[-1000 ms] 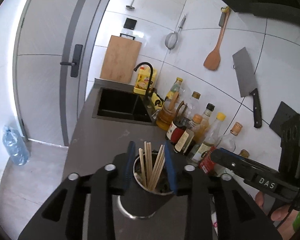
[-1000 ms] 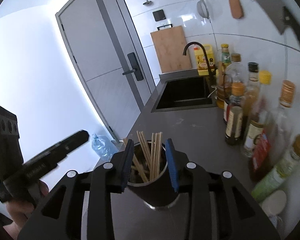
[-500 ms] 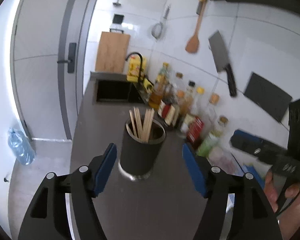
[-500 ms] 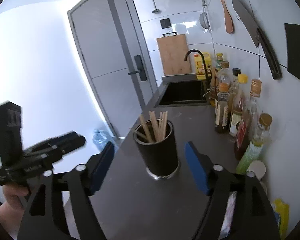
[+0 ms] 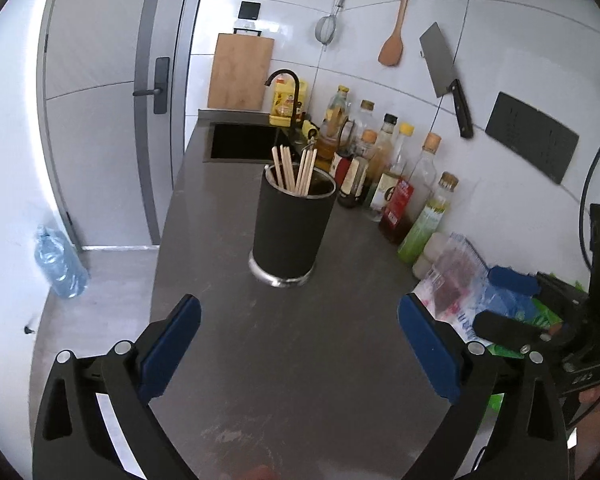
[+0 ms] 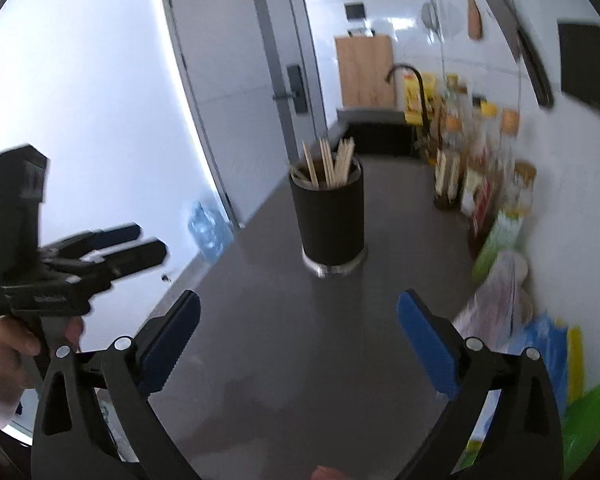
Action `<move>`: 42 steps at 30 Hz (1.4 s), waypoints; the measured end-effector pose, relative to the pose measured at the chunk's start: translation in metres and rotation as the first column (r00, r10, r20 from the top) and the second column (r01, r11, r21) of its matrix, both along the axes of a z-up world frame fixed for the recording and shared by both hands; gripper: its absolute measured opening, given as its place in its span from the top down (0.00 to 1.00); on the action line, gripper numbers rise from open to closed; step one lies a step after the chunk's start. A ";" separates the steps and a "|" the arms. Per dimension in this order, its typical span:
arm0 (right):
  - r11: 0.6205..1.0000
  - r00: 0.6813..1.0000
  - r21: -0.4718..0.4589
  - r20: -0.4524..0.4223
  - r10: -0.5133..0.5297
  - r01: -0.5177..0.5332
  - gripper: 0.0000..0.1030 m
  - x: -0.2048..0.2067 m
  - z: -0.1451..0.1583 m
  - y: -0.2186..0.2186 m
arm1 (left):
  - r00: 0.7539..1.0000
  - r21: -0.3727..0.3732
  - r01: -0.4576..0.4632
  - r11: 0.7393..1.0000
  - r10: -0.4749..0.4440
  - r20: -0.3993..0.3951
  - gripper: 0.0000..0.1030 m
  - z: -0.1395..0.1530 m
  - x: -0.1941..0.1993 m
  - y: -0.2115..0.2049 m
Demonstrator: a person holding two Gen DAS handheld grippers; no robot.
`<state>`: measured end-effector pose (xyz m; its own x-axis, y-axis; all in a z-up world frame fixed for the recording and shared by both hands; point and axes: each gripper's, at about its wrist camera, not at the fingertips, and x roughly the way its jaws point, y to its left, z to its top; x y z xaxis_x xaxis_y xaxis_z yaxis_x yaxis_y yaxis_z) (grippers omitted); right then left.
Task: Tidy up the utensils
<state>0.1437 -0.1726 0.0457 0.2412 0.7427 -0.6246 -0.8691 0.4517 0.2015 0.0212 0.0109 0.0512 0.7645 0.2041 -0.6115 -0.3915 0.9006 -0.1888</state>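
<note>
A black utensil holder (image 5: 292, 232) with a steel base stands upright on the grey counter (image 5: 300, 360). Several wooden chopsticks (image 5: 294, 170) stick out of it. It also shows in the right wrist view (image 6: 332, 220) with its chopsticks (image 6: 330, 162). My left gripper (image 5: 300, 344) is open and empty, well back from the holder. My right gripper (image 6: 298, 342) is open and empty too, also back from it. In the left wrist view the right gripper (image 5: 512, 300) hangs at the right edge. In the right wrist view the left gripper (image 6: 116, 248) hangs at the left.
A row of sauce and oil bottles (image 5: 388, 176) lines the wall right of the holder. Plastic bags (image 5: 456, 276) lie at the right. A black sink (image 5: 240, 146) and tap are beyond. A cleaver (image 5: 446, 76), spatula, strainer and cutting board (image 5: 240, 72) hang on the wall.
Both grippers were close around the holder's top a second ago. Both have opened wide and pulled back toward the near end of the counter. The holder stays where it stood.
</note>
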 end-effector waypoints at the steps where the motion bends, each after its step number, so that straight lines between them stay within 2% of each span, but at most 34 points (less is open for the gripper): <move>1: 1.000 1.000 -0.008 -0.012 -0.002 0.002 0.05 -0.002 -0.005 -0.002 | 1.000 -0.002 -0.003 1.000 0.003 -0.013 0.06 -0.003 -0.001 -0.002; 7: 1.000 0.997 -0.011 -0.069 -0.021 0.020 0.05 -0.007 -0.023 -0.010 | 0.996 -0.030 -0.021 0.999 0.018 -0.084 0.06 -0.021 -0.004 -0.005; 19: 0.999 0.996 -0.027 -0.087 -0.037 0.034 0.05 0.004 -0.025 -0.006 | 0.993 -0.058 -0.005 0.998 -0.003 -0.122 0.06 -0.032 -0.001 -0.006; 30: 1.000 0.997 -0.017 -0.071 -0.027 0.026 0.05 0.011 -0.021 0.002 | 0.995 -0.085 0.002 0.996 -0.010 -0.096 0.06 -0.041 0.001 -0.004; 42: 0.999 0.995 -0.032 -0.090 -0.046 0.043 0.05 0.016 -0.029 0.001 | 0.992 -0.100 0.028 0.995 -0.039 -0.118 0.06 -0.048 0.003 -0.005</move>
<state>0.1594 -0.1717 0.0164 0.2148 0.7134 -0.6670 -0.8269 0.4962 0.2645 0.0242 0.0055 0.0027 0.6902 0.1141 -0.7146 -0.3865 0.8930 -0.2307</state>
